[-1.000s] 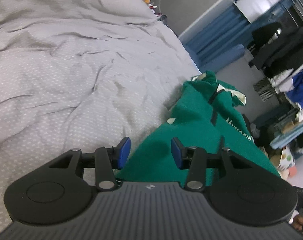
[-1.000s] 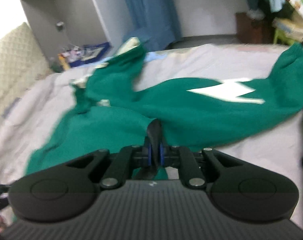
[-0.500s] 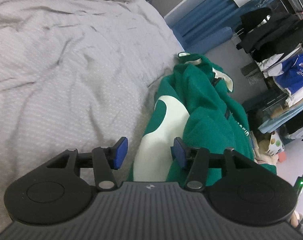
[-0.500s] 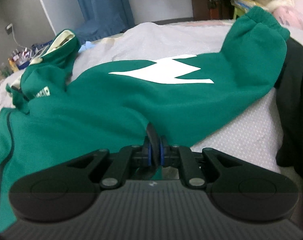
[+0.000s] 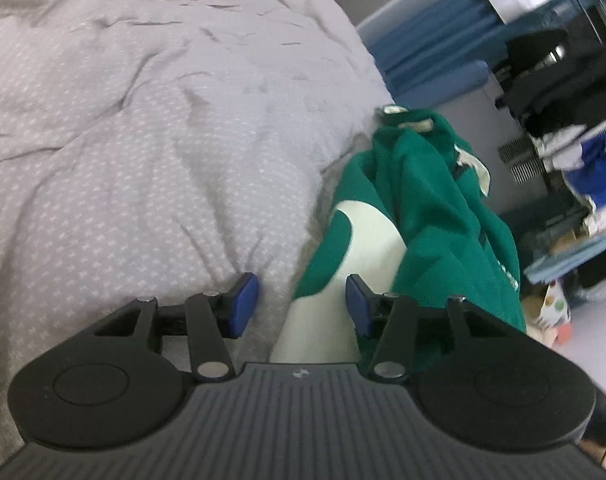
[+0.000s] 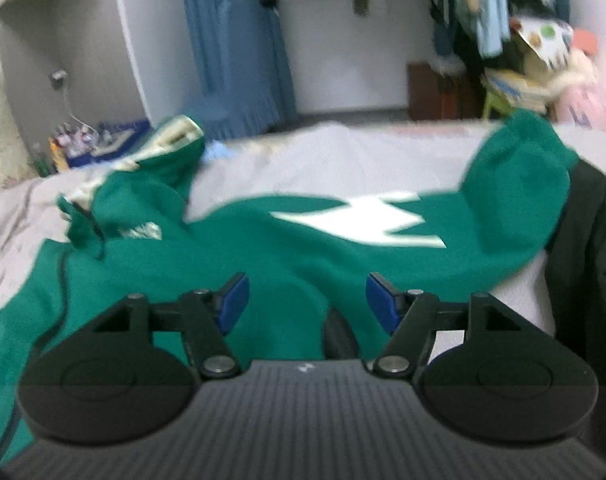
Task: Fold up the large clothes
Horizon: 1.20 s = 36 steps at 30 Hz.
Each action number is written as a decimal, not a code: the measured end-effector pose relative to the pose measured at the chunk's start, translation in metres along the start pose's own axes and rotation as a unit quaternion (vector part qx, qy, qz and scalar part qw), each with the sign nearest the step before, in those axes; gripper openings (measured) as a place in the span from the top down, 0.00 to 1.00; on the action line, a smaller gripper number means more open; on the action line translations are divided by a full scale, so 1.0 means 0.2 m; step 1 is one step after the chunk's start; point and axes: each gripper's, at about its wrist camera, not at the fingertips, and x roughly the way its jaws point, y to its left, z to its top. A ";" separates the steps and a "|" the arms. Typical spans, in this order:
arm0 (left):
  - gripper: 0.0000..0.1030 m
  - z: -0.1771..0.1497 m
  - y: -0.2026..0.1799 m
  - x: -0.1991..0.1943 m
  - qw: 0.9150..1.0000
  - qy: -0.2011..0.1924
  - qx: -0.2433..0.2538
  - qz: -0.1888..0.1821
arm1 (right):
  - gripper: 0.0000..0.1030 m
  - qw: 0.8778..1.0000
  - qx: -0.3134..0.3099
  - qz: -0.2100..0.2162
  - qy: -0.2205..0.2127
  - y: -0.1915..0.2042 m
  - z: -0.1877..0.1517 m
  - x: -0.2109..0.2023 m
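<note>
Close up, the right gripper [image 6: 306, 300] is over the green hoodie [image 6: 263, 276]. Its jaws are opening, and the blue pads [image 6: 233, 300] are apart and press on nothing. A dark fold of cloth sits low between them, right by the gripper body, but it is not pinched. I think this hand has let go so the cloth can lie flat where it was put.

The left gripper [image 5: 301, 304] is low over the bed [image 5: 143, 160], at the near edge of the same hoodie. Its fingers are partly open and hold nothing. A white patch [image 5: 355, 248] on the hoodie lies between the pads, but they do not touch it. I think this hand is there to take that edge next, since a big top needs two hands to fold.

A bit further off, the hoodie is spread across the grey bed cover. One sleeve [image 6: 515, 184] reaches far to the right, and it has a white zigzag shape [image 6: 363, 224] on it. The hood [image 6: 159, 156] is bunched up at the far left. A dark garment [image 6: 583, 264] lies just beside the sleeve.

Far back are a blue curtain [image 6: 227, 52] and hanging clothes [image 6: 475, 4]
</note>
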 end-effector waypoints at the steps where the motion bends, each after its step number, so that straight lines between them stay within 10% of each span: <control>1: 0.47 0.00 -0.01 0.00 1.000 0.005 0.007 0.000 | 0.35 1.000 -0.005 0.010 -0.008 0.02 0.00 -0.02; 14: 0.92 -0.04 -0.10 -0.04 1.000 0.008 0.024 -0.009 | 0.35 0.988 -0.104 0.114 0.017 0.41 -0.16 -0.06; 27: 0.96 0.01 -0.21 -0.40 0.987 -0.147 0.050 -0.034 | 0.34 0.975 -0.175 0.138 0.010 0.58 -0.25 -0.06; 36: 1.00 0.04 -0.27 -0.73 0.961 -0.254 0.107 -0.034 | 0.34 0.976 -0.149 0.156 0.027 0.52 -0.25 -0.04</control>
